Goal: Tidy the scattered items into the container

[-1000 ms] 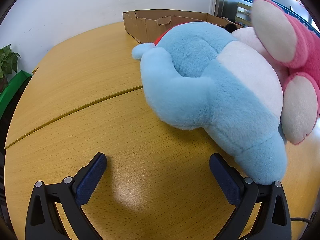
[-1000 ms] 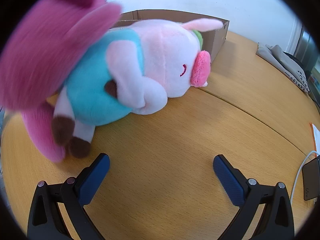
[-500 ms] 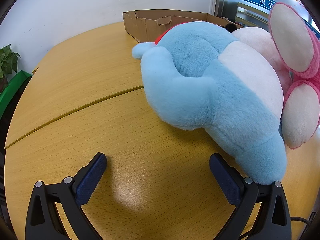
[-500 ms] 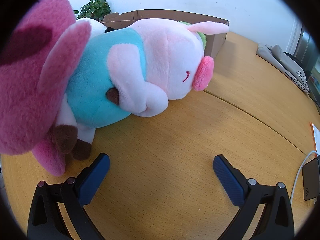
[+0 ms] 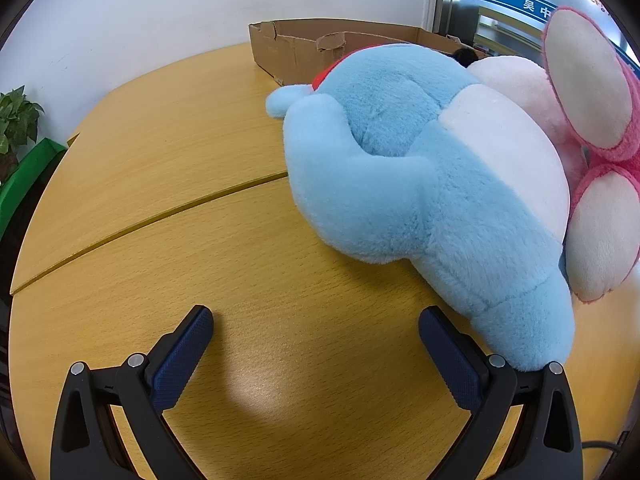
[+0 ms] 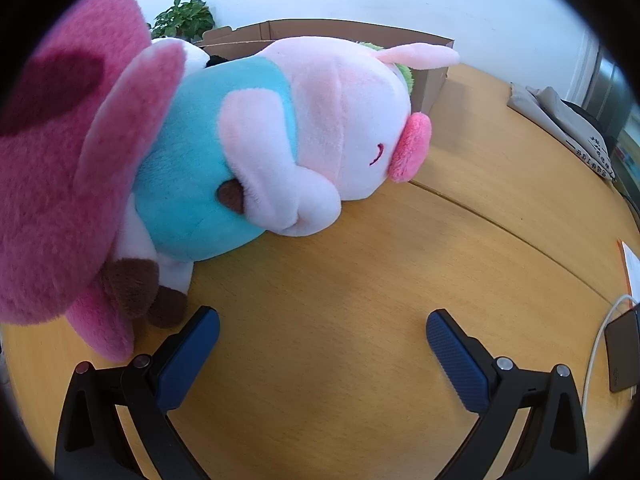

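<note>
Both the left gripper (image 5: 316, 330) and the right gripper (image 6: 322, 332) are held spread and empty over the table (image 5: 168, 152). Just beyond, the blue plush (image 5: 420, 184), pig plush (image 6: 296, 132) and pink plush (image 6: 60, 184) are piled touching; neighbours could be dragged by one grab. Farthest, the cardboard box (image 5: 296, 50) could be overshot.

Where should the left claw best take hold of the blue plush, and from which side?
Probably the leg of the blue plush: it sticks out toward the open left claw, narrow enough to fit. Come from the near side, shifting right.
</note>
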The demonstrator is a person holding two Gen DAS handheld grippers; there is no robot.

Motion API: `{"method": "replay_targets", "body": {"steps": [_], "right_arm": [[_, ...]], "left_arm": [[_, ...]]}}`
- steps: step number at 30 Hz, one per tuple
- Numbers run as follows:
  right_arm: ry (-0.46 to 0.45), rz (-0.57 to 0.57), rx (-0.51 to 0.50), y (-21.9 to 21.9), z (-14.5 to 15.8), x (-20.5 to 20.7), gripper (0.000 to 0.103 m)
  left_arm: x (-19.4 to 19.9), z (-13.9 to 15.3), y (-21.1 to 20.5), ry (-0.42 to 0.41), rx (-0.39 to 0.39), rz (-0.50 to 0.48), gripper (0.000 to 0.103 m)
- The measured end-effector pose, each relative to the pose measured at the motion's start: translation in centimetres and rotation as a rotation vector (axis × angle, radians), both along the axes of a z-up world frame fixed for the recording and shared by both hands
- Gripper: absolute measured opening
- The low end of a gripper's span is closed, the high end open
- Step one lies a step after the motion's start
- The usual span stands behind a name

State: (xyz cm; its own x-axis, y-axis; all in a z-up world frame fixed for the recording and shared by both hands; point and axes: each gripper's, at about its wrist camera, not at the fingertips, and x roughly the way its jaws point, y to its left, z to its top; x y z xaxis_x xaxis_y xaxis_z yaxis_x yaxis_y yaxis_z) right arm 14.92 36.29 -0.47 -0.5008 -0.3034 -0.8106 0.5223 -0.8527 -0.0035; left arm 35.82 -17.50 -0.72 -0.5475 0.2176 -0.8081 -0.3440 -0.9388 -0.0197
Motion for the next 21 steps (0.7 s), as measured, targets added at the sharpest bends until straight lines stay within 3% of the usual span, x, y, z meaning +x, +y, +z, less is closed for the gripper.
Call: {"method": "replay_targets", "body": {"steps": [3, 7, 11, 15, 17, 21], "right_arm": [[0.003, -0.048, 0.003, 0.3, 0.0, 1.2, 0.103], [-0.006, -0.196, 0.02, 1.9, 0.2, 4.9, 0.102], [0.033, -0.298, 0.005, 2.6, 2.3, 9.7, 0.103], [0.171, -0.326, -0.064, 1.3, 7.1, 13.7, 0.103], [0.25, -0.318, -0.094, 0.1, 9.5, 15.1, 0.103], [0.333, -0.328, -0.159, -2.8, 12.8, 15.9, 0.103]], "left_arm": [[1.1, 0.2, 0.2, -0.029, -0.01, 0.006, 0.103], [4.5, 0.7, 0.4, -0.087, -0.051, 0.139, 0.103], [10.0, 4.8, 1.7, 0.027, -0.079, 0.336, 0.103], [15.6, 10.4, 4.1, 0.176, -0.046, 0.489, 0.103], [20.7, 13.4, 3.8, 0.222, -0.016, 0.486, 0.103], [23.5, 15.4, 8.9, 0.293, 0.031, 0.386, 0.103]]}}
